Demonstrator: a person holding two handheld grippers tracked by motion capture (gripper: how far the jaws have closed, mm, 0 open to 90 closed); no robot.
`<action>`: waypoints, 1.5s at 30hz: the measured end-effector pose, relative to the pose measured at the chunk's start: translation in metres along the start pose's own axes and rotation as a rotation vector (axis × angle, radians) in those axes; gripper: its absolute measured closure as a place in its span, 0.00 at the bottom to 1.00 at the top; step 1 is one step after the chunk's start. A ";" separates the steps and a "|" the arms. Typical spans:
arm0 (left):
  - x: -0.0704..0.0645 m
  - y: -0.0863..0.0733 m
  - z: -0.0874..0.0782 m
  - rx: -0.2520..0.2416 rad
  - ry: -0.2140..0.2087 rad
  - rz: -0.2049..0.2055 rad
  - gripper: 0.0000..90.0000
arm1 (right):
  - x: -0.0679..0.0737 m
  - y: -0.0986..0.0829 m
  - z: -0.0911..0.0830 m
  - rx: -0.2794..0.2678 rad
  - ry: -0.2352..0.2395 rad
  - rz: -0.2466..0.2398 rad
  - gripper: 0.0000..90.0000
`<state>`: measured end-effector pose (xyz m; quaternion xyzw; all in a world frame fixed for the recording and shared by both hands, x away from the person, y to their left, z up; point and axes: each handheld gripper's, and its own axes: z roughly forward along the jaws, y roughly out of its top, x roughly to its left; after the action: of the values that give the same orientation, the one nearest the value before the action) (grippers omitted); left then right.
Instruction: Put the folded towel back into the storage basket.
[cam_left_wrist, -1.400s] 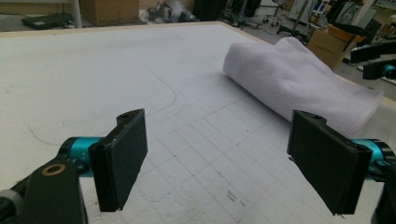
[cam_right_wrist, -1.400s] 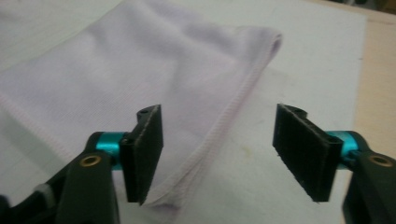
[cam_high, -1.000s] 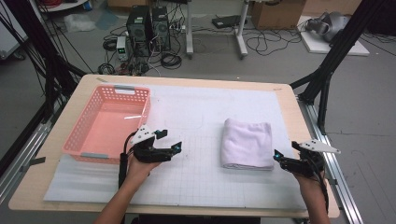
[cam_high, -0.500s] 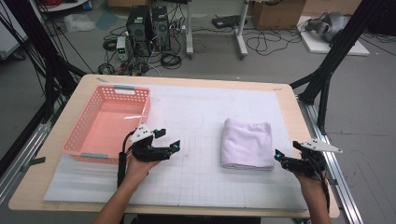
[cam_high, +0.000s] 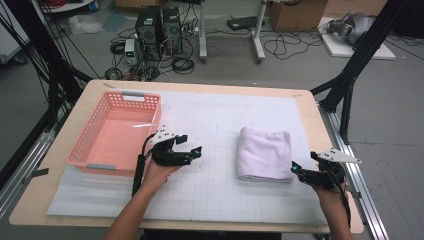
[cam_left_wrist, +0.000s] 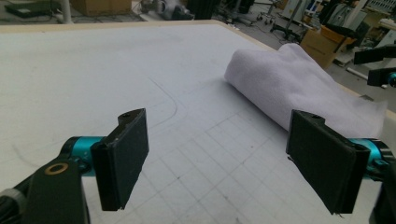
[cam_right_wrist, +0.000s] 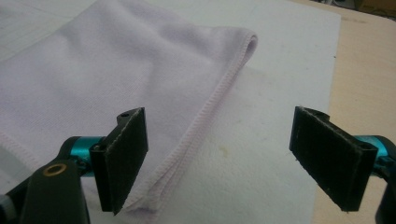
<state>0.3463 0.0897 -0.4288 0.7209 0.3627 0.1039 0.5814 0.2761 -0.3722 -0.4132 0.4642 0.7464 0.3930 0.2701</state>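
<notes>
Your left tool (cam_high: 192, 152) sits left of centre in the high view, jaws spread wide and holding nothing, just right of the pink basket (cam_high: 90, 155). In the left gripper view the folded white towel (cam_left_wrist: 299, 93) lies at upper right, well apart from those jaws. Your right tool (cam_high: 296, 170) is at the lower right of the high view, also wide and holding nothing, just beside the towel's near right corner. In the right gripper view the towel's stitched edge (cam_right_wrist: 210, 112) runs between the jaws, on the white mat (cam_high: 215, 120) covering the surface (cam_high: 320, 130).
</notes>
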 end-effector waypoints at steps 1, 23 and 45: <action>-0.001 0.001 0.005 0.006 -0.007 0.000 0.25 | 0.000 0.000 0.000 0.000 -0.002 0.000 0.20; -0.053 0.007 0.118 0.202 -0.167 -0.030 0.29 | 0.000 -0.001 -0.001 -0.001 0.004 -0.006 0.20; -0.064 0.001 0.144 0.349 -0.170 -0.069 0.59 | 0.001 -0.001 0.001 0.002 0.015 -0.009 0.21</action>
<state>0.3827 -0.0613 -0.4538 0.8041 0.3492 -0.0420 0.4793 0.2755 -0.3711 -0.4147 0.4581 0.7508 0.3947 0.2656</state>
